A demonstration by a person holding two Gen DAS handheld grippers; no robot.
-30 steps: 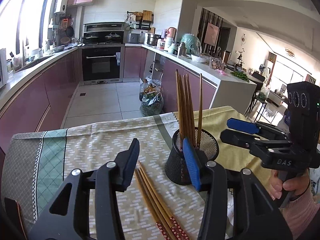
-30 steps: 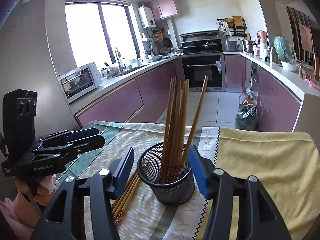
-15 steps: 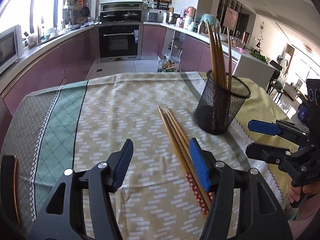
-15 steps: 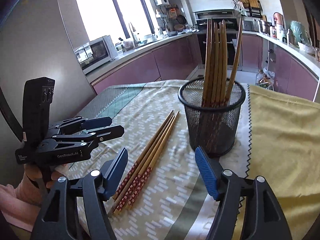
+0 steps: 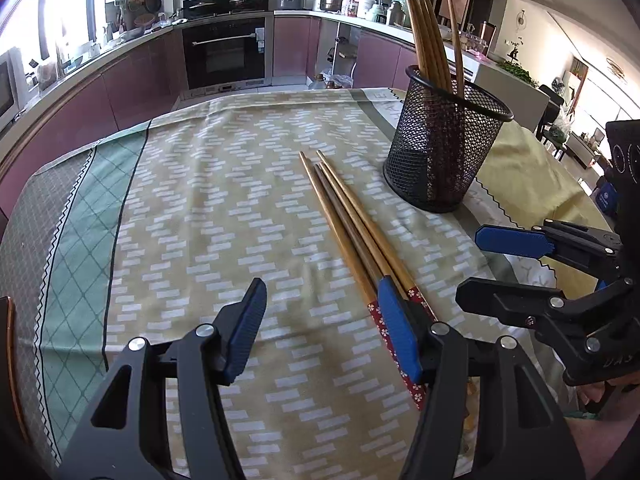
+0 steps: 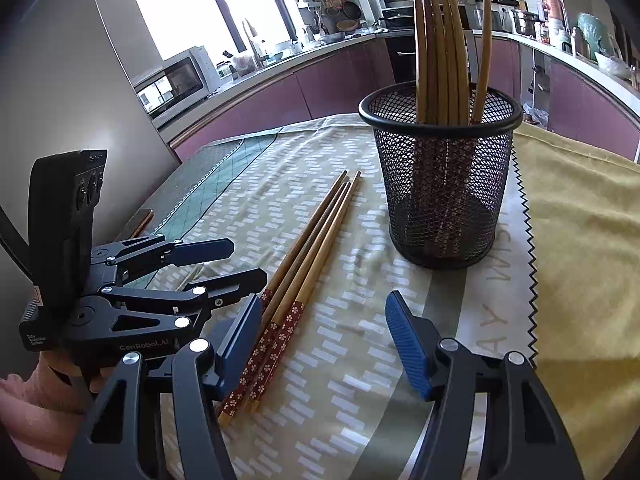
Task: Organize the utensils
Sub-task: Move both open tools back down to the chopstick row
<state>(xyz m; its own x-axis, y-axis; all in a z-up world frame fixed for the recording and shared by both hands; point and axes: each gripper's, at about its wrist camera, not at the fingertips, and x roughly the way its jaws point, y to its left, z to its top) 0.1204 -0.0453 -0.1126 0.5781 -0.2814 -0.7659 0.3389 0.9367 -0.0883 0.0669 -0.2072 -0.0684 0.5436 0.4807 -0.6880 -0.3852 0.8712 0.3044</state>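
Both grippers hang low over the table with nothing between their blue pads. On the left gripper (image 5: 322,322) the jaws stand apart above the patterned tablecloth (image 5: 224,208), its right-hand finger (image 5: 398,334) lying over the red flowered ends of the loose chopsticks (image 5: 348,220). Jaws on the right gripper (image 6: 320,336) are spread too and are closing slightly at this moment; its left finger (image 6: 236,344) sits just beside the same red ends.

Three loose chopsticks lie flat on the cloth in a tight bundle, touching one another, thin tips toward the black mesh cup (image 6: 442,184). They are near the cup but apart from it.

That cup stands upright at the seam where the patterned cloth meets a yellow cloth (image 6: 584,240). Inside it stand several more wooden chopsticks (image 6: 440,52), thin ends up; most are bunched together and one leans off to the right against the rim.
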